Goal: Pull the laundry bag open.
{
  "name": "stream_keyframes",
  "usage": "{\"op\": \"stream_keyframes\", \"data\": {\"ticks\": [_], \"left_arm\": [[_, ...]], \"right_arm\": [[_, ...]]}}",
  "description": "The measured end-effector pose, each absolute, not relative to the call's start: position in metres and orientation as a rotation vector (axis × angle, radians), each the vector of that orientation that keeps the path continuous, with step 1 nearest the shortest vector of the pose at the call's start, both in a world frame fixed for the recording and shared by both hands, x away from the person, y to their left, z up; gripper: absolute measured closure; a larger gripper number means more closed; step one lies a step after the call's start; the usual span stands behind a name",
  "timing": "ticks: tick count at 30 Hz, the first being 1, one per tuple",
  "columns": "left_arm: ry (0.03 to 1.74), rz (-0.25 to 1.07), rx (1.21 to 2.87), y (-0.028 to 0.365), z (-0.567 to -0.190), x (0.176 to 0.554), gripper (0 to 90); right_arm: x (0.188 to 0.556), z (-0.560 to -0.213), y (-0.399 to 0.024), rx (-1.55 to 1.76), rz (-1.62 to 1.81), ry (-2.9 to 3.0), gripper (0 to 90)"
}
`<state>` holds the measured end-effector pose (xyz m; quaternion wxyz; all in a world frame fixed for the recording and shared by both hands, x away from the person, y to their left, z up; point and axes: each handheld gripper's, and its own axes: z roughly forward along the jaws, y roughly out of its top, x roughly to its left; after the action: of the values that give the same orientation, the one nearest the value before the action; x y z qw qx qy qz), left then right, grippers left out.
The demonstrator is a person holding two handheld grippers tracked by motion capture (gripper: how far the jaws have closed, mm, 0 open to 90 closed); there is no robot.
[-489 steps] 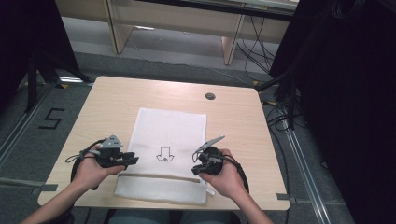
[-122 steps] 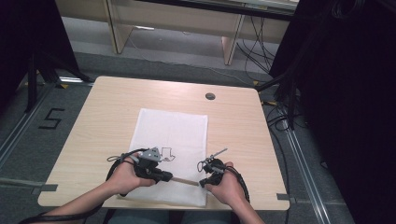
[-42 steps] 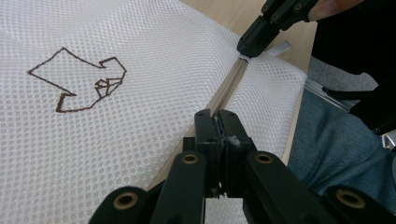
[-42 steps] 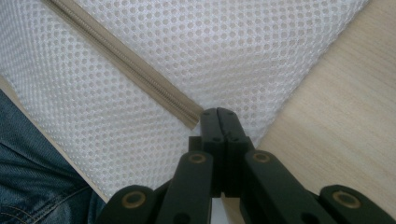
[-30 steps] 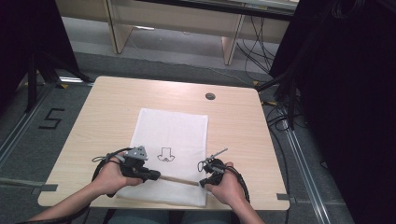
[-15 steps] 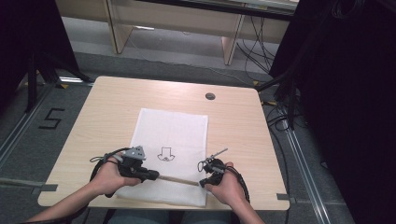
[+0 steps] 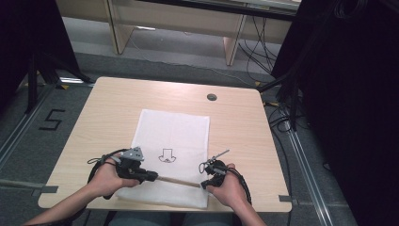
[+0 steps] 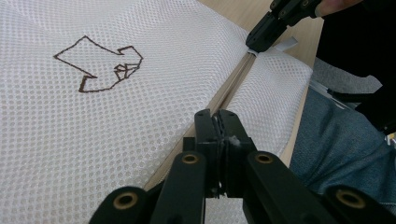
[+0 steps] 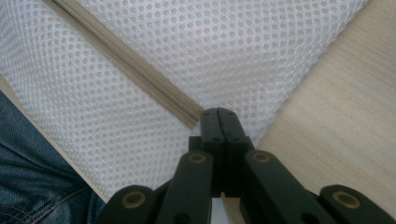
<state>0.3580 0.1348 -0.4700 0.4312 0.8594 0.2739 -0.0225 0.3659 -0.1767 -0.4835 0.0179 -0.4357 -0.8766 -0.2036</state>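
Down at the lower middle of the high view, both tools are clamped on the mesh bag's [image 7: 173, 136] zipper [image 7: 178, 181]: left tool [image 7: 151, 176] on its slider end, right tool [image 7: 203, 184] on its far end.

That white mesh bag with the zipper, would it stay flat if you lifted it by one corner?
Probably not. The white mesh bag looks thin, open-weave fabric lying limp on the table, so it would likely droop. It seems light; its zipper may stiffen one edge slightly.

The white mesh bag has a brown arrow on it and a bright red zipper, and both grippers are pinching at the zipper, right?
Almost. The zipper is beige, not red, as the left gripper view shows. The arrow on the bag is brown, and both grippers pinch at it.
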Motion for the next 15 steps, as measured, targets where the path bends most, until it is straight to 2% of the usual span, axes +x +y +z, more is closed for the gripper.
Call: {"op": "stream_keyframes", "data": {"ticks": [15], "left_arm": [[0.717,-0.057,2.132,0.142,-0.4707,0.357,87.8]], "right_arm": [[0.366,-0.4834,-0.1768,-1.353,-0.629,-2.72,90.0]]}}
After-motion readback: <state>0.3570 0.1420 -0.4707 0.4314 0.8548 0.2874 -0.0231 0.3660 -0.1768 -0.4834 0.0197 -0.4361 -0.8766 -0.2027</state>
